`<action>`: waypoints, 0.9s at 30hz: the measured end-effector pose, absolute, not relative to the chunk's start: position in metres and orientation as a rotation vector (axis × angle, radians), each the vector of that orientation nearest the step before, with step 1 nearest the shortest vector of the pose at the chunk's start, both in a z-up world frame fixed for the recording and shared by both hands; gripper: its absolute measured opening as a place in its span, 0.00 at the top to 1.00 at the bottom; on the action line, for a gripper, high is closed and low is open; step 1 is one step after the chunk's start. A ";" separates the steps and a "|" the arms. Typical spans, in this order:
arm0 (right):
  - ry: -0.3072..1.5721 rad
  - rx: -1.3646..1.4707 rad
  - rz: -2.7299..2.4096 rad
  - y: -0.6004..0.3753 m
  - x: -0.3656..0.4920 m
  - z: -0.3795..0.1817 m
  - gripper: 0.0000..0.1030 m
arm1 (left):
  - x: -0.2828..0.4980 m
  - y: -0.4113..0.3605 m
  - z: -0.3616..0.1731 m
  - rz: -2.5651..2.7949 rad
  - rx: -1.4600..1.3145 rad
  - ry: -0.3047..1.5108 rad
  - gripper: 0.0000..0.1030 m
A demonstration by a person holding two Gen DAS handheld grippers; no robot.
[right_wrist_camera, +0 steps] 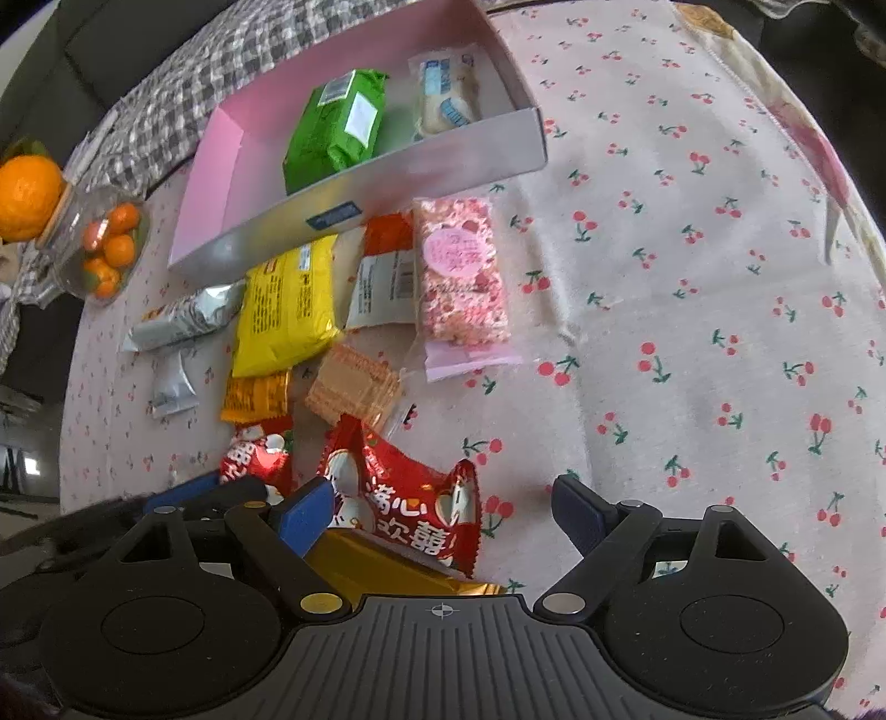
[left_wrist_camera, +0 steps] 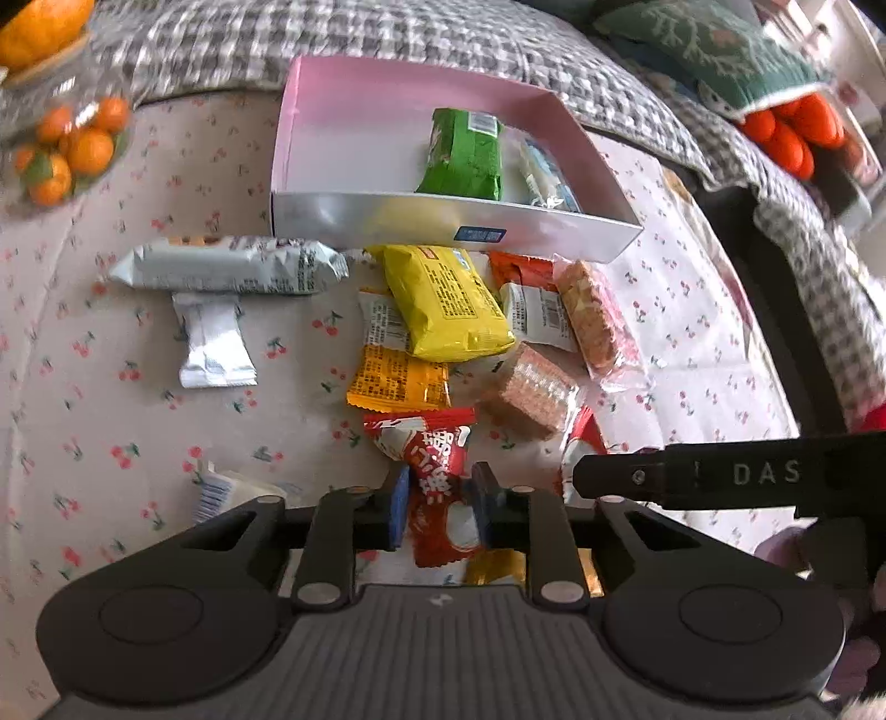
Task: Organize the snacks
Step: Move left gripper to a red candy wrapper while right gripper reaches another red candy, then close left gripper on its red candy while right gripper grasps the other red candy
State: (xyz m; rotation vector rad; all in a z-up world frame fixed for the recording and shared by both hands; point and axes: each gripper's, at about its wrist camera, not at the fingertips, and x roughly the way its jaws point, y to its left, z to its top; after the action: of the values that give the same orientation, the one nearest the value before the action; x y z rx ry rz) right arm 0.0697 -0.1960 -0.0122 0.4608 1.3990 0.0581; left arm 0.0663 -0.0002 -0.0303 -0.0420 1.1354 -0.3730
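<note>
The left tool [left_wrist_camera: 437, 501] covers the lower half of a red snack packet [left_wrist_camera: 440, 471]. A gold wrapper [right_wrist_camera: 387, 565] lies mostly under another red packet [right_wrist_camera: 410, 498] and the right tool's body. Print on every wrapper is too small to read. The large orange [left_wrist_camera: 39, 27] is cut off by the frame's edge.

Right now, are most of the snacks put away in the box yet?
Not yet. Only the green packet and a clear-wrapped white snack lie in the pink cardboard box. The left hand-held gripper is shut on a small red candy packet; the right hand-held gripper is open over a bigger red packet. The yellow packet and about ten others wait on the cherry-print tablecloth.
</note>
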 end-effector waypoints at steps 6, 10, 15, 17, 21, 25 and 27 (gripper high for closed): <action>1.400 0.427 0.055 -0.185 0.070 -0.015 0.15 | 0.067 0.003 -0.029 -0.362 0.047 1.105 0.80; 1.390 0.408 0.047 -0.181 0.069 -0.015 0.14 | 0.069 0.009 -0.032 -0.348 -0.008 1.120 0.71; 1.372 0.370 0.039 -0.175 0.069 -0.015 0.15 | 0.073 0.014 -0.041 -0.336 -0.082 1.168 0.67; 1.364 0.339 0.041 -0.170 0.068 -0.015 0.15 | 0.073 0.015 -0.044 -0.331 -0.102 1.183 0.68; 1.344 0.252 0.037 -0.158 0.066 -0.016 0.18 | 0.074 0.019 -0.047 -0.319 -0.134 1.198 0.68; 1.324 0.169 0.036 -0.147 0.065 -0.015 0.27 | 0.074 0.022 -0.049 -0.316 -0.146 1.201 0.67; 1.312 0.151 0.048 -0.143 0.064 -0.014 0.34 | 0.073 0.022 -0.048 -0.316 -0.140 1.199 0.68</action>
State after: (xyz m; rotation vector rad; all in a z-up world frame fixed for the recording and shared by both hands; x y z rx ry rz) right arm 0.0641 -0.1434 -0.0141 0.1510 1.3123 0.0479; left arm 0.0728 0.0225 -0.0483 -0.1396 1.1989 -0.3165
